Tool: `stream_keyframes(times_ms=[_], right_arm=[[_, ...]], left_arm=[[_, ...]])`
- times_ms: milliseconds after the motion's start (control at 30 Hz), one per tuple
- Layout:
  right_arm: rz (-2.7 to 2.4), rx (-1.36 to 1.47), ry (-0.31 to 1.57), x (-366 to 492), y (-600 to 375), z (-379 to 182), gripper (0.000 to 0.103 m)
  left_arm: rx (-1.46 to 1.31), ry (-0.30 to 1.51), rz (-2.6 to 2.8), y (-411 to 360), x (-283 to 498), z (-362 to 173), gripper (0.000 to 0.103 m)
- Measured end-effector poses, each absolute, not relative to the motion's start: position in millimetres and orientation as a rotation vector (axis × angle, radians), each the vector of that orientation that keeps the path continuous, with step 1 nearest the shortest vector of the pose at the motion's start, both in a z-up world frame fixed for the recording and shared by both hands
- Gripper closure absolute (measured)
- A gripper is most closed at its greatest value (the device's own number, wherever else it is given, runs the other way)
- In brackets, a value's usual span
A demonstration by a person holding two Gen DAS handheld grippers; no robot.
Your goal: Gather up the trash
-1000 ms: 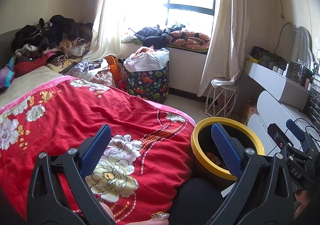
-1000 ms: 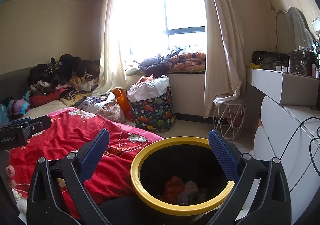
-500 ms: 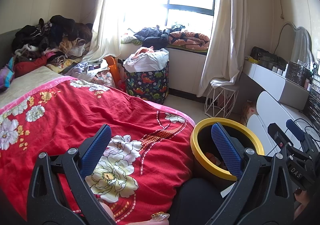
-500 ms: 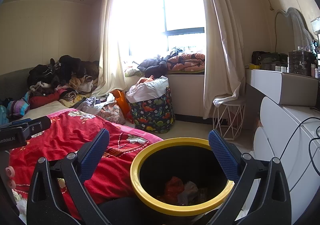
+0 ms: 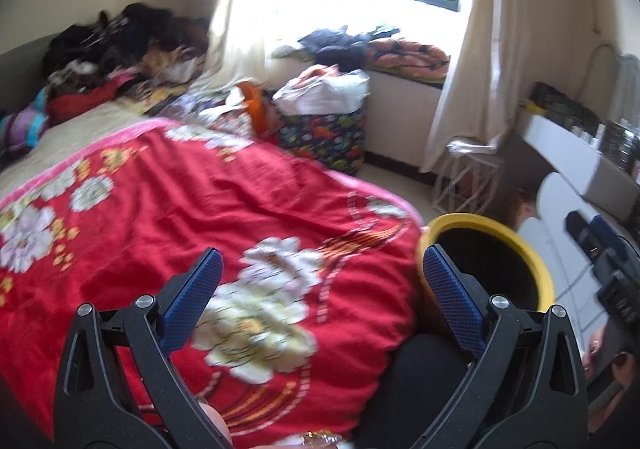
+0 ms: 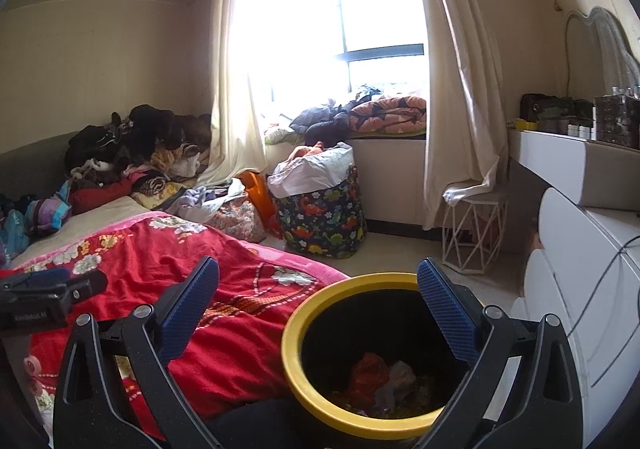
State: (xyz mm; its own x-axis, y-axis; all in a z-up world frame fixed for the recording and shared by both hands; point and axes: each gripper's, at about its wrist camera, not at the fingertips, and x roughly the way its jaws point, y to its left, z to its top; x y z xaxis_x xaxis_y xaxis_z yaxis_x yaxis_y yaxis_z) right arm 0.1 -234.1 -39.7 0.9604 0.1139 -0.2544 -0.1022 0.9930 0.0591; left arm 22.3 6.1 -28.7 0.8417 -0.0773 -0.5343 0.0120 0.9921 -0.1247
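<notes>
A black trash bin with a yellow rim (image 6: 320, 301) stands beside the bed, with red and grey crumpled trash (image 6: 380, 377) at its bottom. My right gripper (image 6: 318, 301) is open and empty, held above the bin's left rim. My left gripper (image 5: 320, 285) is open and empty over the red floral blanket (image 5: 200, 209); the bin (image 5: 532, 257) sits to its right. The right gripper's body (image 5: 608, 273) shows at the right edge of the left wrist view, and the left gripper's body (image 6: 44, 289) at the left edge of the right wrist view.
Piled clothes (image 6: 132, 145) lie at the bed's far end. A dinosaur-print basket (image 6: 324, 209) with a white bag stands under the window. A white wire stool (image 6: 472, 233) and a white dresser (image 6: 580, 249) are on the right.
My left gripper has swung left and tilted down over the blanket, blurring its view. The bin now sits further right in it. My right gripper has barely moved.
</notes>
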Motion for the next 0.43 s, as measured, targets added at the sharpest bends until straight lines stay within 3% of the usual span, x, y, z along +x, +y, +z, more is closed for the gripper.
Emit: stream_keyframes(times_ms=[233,433], right_arm=[[0.577,-0.051,0.444,47.3,-75.8,-33.5,0.006],[0.975,-0.189,0.739,49.6,132.9,-88.4,0.006]], left_arm=[[-0.272,0.601,0.387,154.3,-0.5,-46.0,0.011],[-0.269,0.709,0.833,298.9,-37.0,-90.4,0.011]])
